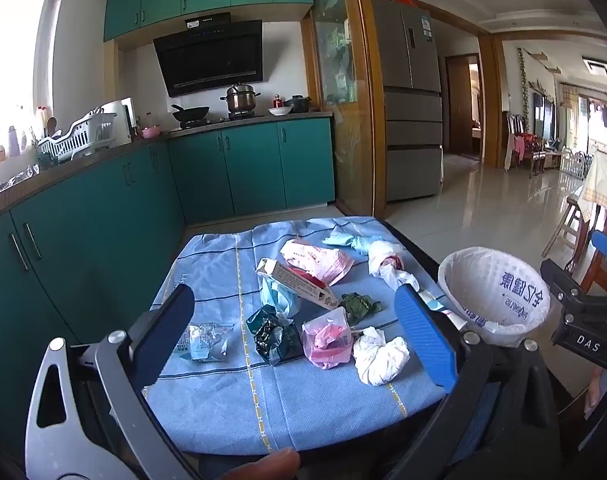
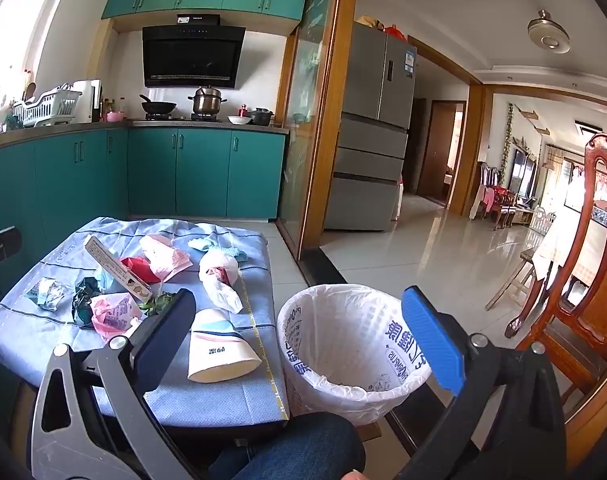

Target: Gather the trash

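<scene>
Several pieces of trash lie on a small table with a blue cloth (image 1: 223, 380): a long carton (image 1: 299, 284), a pink bag (image 1: 327, 340), a white tissue wad (image 1: 377, 356), a dark green wrapper (image 1: 277, 332), a clear wrapper (image 1: 203, 340) and a paper cup (image 2: 219, 350). A bin with a white liner (image 2: 351, 344) stands right of the table; it also shows in the left wrist view (image 1: 499, 292). My left gripper (image 1: 295, 328) is open above the near trash. My right gripper (image 2: 303, 340) is open and empty over the bin's near rim.
Teal kitchen cabinets (image 1: 103, 220) run along the left and back. A grey fridge (image 2: 371, 132) stands behind a glass door frame. A wooden chair (image 2: 575, 280) stands to the right of the bin. A tiled floor stretches beyond.
</scene>
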### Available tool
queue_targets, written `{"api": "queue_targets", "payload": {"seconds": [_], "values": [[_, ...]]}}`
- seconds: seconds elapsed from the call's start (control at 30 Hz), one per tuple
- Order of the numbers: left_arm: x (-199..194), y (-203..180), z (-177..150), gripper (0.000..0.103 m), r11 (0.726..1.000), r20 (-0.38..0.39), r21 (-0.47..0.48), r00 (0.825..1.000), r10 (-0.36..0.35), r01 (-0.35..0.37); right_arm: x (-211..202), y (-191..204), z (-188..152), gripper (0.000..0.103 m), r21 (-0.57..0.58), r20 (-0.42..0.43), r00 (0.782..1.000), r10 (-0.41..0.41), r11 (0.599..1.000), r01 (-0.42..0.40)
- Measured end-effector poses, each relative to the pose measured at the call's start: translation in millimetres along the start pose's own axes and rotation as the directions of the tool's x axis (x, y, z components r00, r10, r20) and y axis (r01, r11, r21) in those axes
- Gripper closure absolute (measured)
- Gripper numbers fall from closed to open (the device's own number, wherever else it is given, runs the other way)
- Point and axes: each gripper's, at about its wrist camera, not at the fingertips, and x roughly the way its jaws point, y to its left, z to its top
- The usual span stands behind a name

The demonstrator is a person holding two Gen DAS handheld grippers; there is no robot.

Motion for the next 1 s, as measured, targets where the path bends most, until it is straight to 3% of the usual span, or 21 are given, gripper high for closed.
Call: {"api": "queue_targets", "payload": {"seconds": [0.4, 1.0], "values": [[2.0, 2.0, 0.1, 0.003, 1.0, -0.004, 0.007, 1.0, 0.008, -0.008, -2.1, 5.9, 3.8, 0.002, -0.021, 0.047, 0.999, -0.008, 1.0, 0.009], [8.1, 4.0, 1.3, 0.003, 1.0, -0.004, 0.007, 1.0, 0.008, -0.008, 1.6, 5.6, 5.0, 0.002, -0.014, 0.026, 1.0, -0.002, 1.0, 0.003]]}}
